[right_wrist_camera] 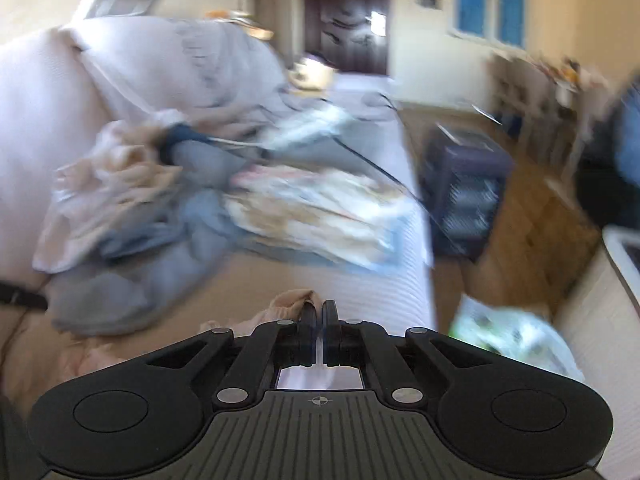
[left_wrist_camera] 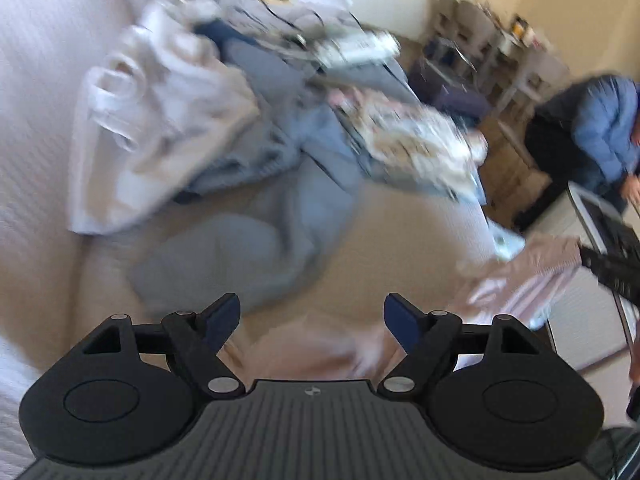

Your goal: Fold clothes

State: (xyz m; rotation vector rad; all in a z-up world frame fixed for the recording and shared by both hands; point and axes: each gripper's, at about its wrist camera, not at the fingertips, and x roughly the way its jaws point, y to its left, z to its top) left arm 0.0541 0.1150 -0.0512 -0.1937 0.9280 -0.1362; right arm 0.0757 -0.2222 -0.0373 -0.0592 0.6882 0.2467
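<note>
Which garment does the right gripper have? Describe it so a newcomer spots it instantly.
Start at the pale sofa with its clothes pile. Nearer the camera, the right gripper is shut on a pale pink garment. Unlike the grey-blue and patterned pieces behind, it is plain pink, bunched at the fingertips.

Heap of clothes [right_wrist_camera: 192, 200] on the sofa [right_wrist_camera: 60, 92], crate [right_wrist_camera: 460, 184] on the floor right of it, door [right_wrist_camera: 346, 12] behind.

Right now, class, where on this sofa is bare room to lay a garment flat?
Bare seat lies between the clothes pile and the right claw, running to the front edge. Towards the backrest, the pile crowds it.
</note>
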